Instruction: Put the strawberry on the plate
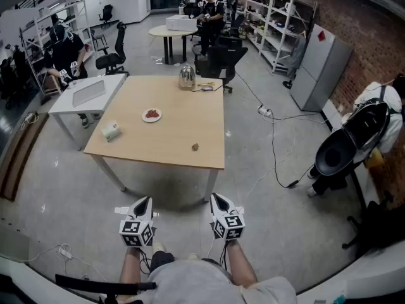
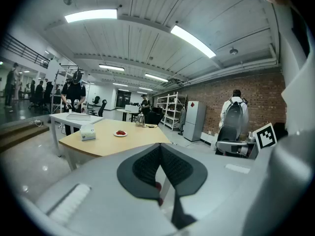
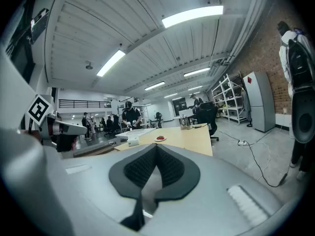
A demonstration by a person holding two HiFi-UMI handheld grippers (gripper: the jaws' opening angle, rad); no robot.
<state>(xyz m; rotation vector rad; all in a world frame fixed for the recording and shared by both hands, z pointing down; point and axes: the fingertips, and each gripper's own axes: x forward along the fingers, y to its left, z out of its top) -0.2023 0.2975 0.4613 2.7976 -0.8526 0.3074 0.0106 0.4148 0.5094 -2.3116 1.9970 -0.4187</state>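
Left gripper and right gripper, fingers pressed together, empty.

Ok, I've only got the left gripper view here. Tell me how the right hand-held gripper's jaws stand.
Observer: The right hand-held gripper has its jaws shut, with nothing between them.
Operator: Now tell me what lies on the table's near end, behind my gripper body.
Observer: One small dark object, too small to identify, sits near the near right corner of the wooden table, well apart from the plate.
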